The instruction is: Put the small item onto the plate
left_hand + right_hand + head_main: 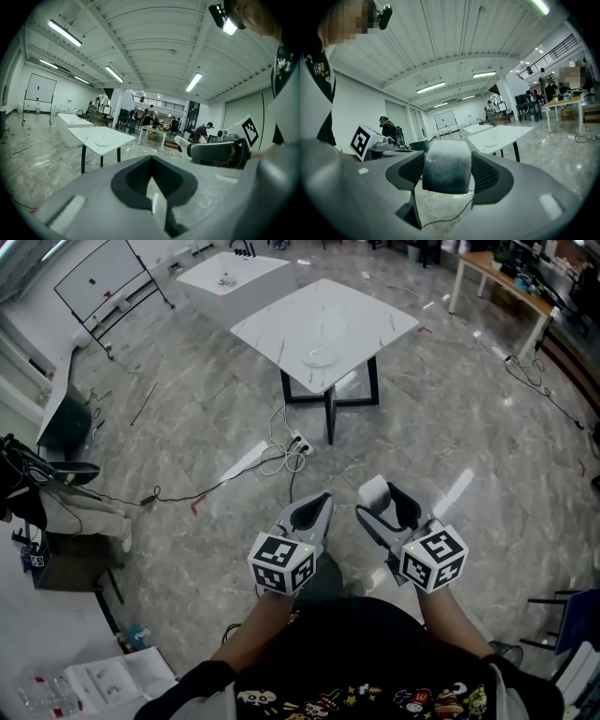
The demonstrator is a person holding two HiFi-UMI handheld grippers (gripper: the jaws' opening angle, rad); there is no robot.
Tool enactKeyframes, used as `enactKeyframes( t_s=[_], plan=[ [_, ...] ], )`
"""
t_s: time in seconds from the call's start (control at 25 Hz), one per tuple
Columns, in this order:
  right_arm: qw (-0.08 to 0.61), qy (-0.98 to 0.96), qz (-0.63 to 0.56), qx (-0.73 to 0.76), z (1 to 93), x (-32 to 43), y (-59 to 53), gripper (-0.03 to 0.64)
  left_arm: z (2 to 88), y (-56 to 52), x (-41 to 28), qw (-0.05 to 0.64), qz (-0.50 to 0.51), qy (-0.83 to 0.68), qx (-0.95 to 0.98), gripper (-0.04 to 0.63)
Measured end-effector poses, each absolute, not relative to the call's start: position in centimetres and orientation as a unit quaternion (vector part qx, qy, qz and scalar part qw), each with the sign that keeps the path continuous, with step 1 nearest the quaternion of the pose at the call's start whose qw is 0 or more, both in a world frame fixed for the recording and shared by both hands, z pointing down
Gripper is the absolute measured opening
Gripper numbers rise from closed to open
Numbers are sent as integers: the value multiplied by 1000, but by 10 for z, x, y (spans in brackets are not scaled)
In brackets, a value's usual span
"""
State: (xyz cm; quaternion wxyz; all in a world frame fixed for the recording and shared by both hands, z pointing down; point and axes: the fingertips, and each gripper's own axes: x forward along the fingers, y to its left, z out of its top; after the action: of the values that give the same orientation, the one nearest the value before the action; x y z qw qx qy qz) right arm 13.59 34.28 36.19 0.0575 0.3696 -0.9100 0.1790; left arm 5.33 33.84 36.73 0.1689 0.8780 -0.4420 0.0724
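Note:
My right gripper (387, 504) is shut on a small whitish block with a dark lower part (374, 490), held low in front of the person's body. In the right gripper view the block (446, 161) fills the gap between the two dark pads. Beside it, my left gripper (317, 504) is shut with nothing in it; its jaws meet in the left gripper view (152, 180). A white plate (320, 356) lies on the near side of a white marble table (356, 320), well ahead of both grippers. The plate (102, 143) (490, 144) shows small in both gripper views.
Cables and a power strip (296, 442) lie on the grey floor between me and the table. A second white table (234, 277) and a whiteboard (98, 277) stand behind, a wooden desk (502, 282) far right. Chairs and clutter (42, 474) line the left.

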Motion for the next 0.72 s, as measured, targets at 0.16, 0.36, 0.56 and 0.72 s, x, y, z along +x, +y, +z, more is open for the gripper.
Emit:
enactKeyframes(
  t_s=[0.16, 0.36, 0.56, 0.72],
  plan=[
    [56, -910, 174, 372, 357, 131, 317, 339, 367, 309, 48, 169, 69, -441, 879, 0],
    [58, -909, 169, 377, 356, 112, 272, 339, 366, 265, 29, 168, 69, -438, 880, 0],
    [58, -906, 167, 385, 351, 89, 226, 339, 362, 216, 8, 167, 72, -429, 885, 0],
    [60, -901, 165, 398, 349, 68, 192, 339, 366, 176, -9, 162, 73, -421, 889, 0]
  ],
)
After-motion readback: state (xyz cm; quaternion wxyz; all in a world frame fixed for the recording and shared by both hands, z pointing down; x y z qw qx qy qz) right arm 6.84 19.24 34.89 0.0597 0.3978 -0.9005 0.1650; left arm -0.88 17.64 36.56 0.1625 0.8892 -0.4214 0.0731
